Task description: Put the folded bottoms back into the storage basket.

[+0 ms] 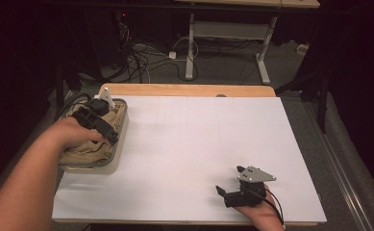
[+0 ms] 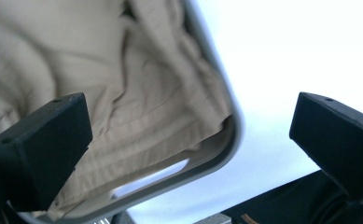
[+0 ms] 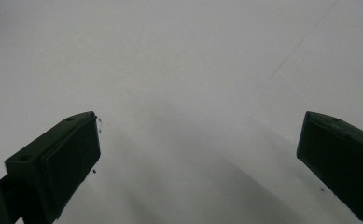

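- Right gripper (image 1: 230, 185): nearest item, at the near right of the desk (image 1: 199, 144), held low over the bare white surface. Its jaws stand released with nothing between them; the right gripper view shows white desk between the two black pads.
- Left forearm (image 1: 21, 183): enters from the near left and carries the left gripper (image 1: 108, 126) over the bin.
- Left gripper, state: jaws released and spread wide. In the left gripper view the beige cloth (image 2: 137, 107) lies below and between the pads, untouched by either.
- Beige cloth (image 1: 86, 149): the item being worked. It lies crumpled inside the bin, at the left edge of the desk. One fold lies close against the bin's right-hand rim.
- Bin (image 1: 119, 144): a pale rectangular container with rounded corners and a grey rim (image 2: 226, 144), standing at the left edge of the desk, its left side hidden behind the arm.
- Risk, cloth: the fold by the rim could catch a pad if the left gripper travels sideways while low, dragging cloth out over the edge.
- Risk, bin: a jaw striking the rim could push the bin further over the left edge of the desk; how much of its base is supported cannot be told.
- Far field: wooden far edge of the desk (image 1: 189, 90), then floor with loose cables (image 1: 141, 60) and the legs of another table (image 1: 190, 48).
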`<move>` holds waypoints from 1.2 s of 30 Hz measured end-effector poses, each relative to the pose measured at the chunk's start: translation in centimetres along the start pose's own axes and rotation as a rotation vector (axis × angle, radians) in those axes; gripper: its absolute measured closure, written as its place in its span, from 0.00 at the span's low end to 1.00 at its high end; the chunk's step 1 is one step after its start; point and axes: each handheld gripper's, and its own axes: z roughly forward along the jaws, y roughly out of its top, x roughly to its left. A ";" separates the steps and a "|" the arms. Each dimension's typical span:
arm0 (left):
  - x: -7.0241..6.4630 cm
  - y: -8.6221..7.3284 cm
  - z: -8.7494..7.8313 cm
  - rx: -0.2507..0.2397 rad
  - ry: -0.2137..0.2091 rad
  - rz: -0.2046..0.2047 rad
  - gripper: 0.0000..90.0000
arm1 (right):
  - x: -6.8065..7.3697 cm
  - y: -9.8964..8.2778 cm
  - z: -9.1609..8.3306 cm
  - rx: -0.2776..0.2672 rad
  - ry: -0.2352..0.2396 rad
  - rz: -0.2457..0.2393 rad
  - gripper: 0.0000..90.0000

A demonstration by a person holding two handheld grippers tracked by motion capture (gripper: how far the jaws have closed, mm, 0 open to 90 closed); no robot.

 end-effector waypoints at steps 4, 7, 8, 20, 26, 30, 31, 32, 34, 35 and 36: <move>-1.8 1.1 0.6 0.007 -0.009 0.033 0.00 | -0.1 0.0 0.0 -0.003 -0.002 -0.001 0.00; -3.2 2.0 1.3 0.008 -0.011 0.063 0.00 | -0.1 0.0 0.0 -0.006 -0.003 0.001 0.00; -3.5 2.3 1.4 0.008 -0.015 0.067 0.00 | -0.1 0.0 0.0 -0.005 -0.002 -0.001 0.00; -7.4 4.5 5.6 -0.033 -0.051 0.172 0.00 | 0.0 0.2 -0.2 -0.015 0.004 -0.001 0.00; -9.0 4.8 8.1 -0.088 -0.046 0.196 0.00 | 0.0 0.1 -0.1 -0.013 0.006 -0.004 0.00; -10.2 4.8 9.8 -0.144 -0.062 0.221 0.00 | 0.0 0.1 0.0 -0.014 0.006 -0.006 0.00; -10.4 4.8 10.1 -0.157 -0.065 0.230 0.00 | 0.1 0.1 0.0 -0.020 0.006 -0.002 0.00; -10.7 4.7 10.6 -0.170 -0.072 0.232 0.00 | 0.1 0.1 0.0 -0.021 0.006 -0.001 0.00; -11.1 4.6 11.6 -0.190 -0.084 0.244 0.00 | 0.1 0.1 0.0 -0.024 0.005 -0.002 0.00; -11.3 4.4 12.1 -0.207 -0.089 0.248 0.00 | 0.1 0.1 0.0 -0.025 0.006 -0.003 0.00; -11.4 4.3 12.5 -0.226 -0.095 0.253 0.00 | 0.1 0.1 0.0 -0.025 0.006 -0.003 0.00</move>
